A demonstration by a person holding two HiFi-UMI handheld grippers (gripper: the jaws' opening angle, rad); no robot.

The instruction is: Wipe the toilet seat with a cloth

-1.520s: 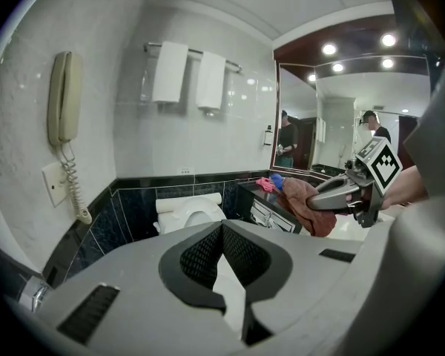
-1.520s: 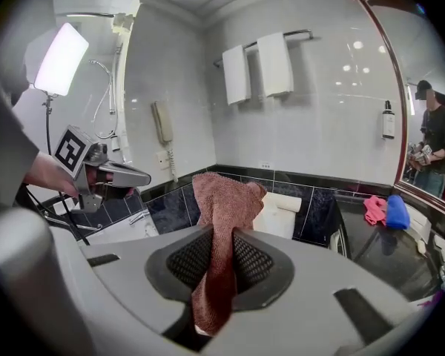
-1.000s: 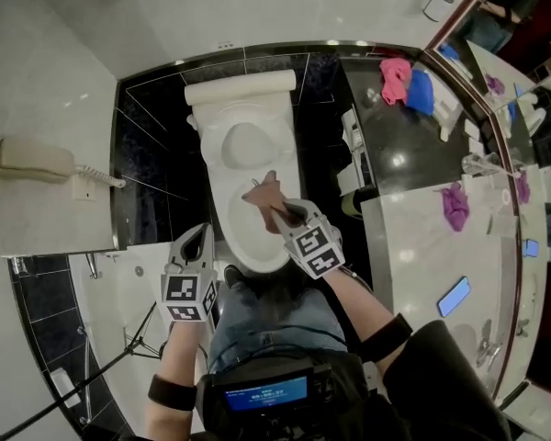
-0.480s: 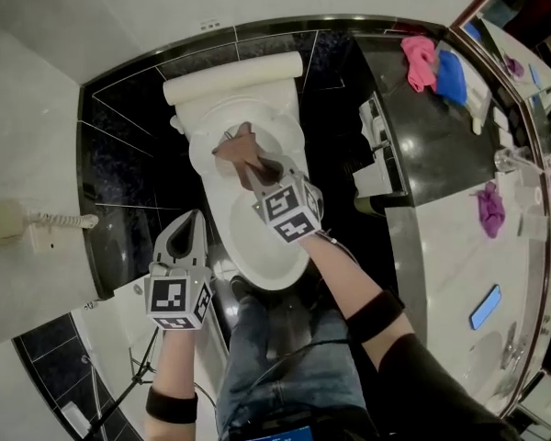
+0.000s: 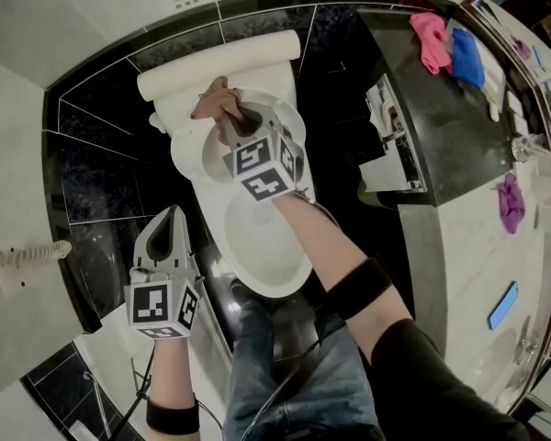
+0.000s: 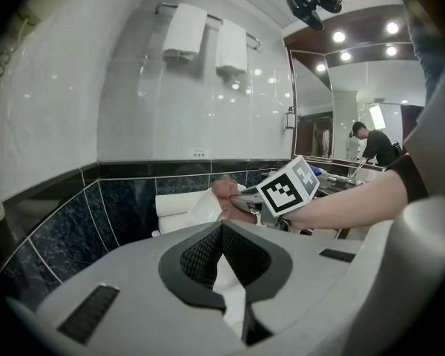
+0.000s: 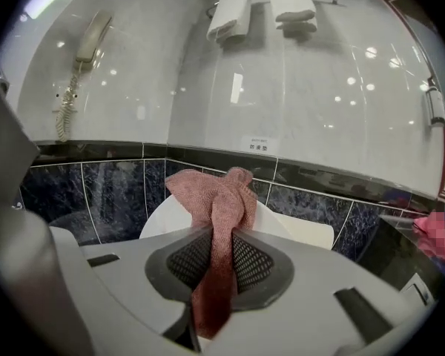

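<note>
cloth (image 7: 216,199) is pinched thinly in my right hand-held gripper (image 5: 231,116); hard rubbing on the seat (image 5: 191,159) may pull it out.

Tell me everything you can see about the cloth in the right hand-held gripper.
The cloth is a dusty pink-brown, coarsely woven rag, bunched and creased. The right hand-held gripper pinches it: a crumpled wad sticks out past the jaws, and a tail runs back between them. It sits over the back of the white toilet; whether it touches is unclear.
</note>
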